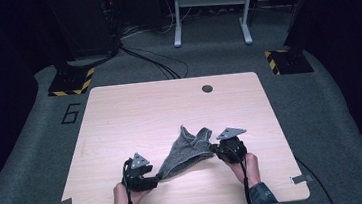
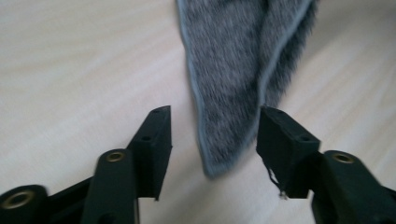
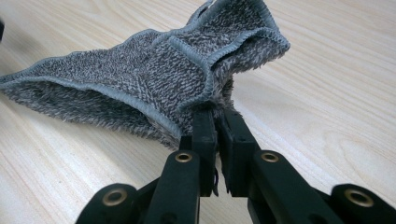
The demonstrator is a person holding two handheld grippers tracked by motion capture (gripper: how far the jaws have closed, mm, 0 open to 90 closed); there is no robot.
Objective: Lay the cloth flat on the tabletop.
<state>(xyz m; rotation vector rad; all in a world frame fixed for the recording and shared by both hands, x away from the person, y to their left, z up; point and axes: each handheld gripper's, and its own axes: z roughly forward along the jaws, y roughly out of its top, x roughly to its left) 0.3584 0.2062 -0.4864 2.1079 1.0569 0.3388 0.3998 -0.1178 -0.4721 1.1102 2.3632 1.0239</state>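
We have the grey towel (image 1: 186,151) lying bunched on the worktop (image 1: 120,118), between both hands near its front edge. Our right tongs (image 3: 215,116) are clamped on one towel edge. Our left tongs (image 2: 212,130) stand apart, with a towel corner lying between the jaws but not pressed; that view is blurred, so contact appears absent. The towel is neither spread flat nor folded. We judge the work at an early stage: regripping and laying out remain.
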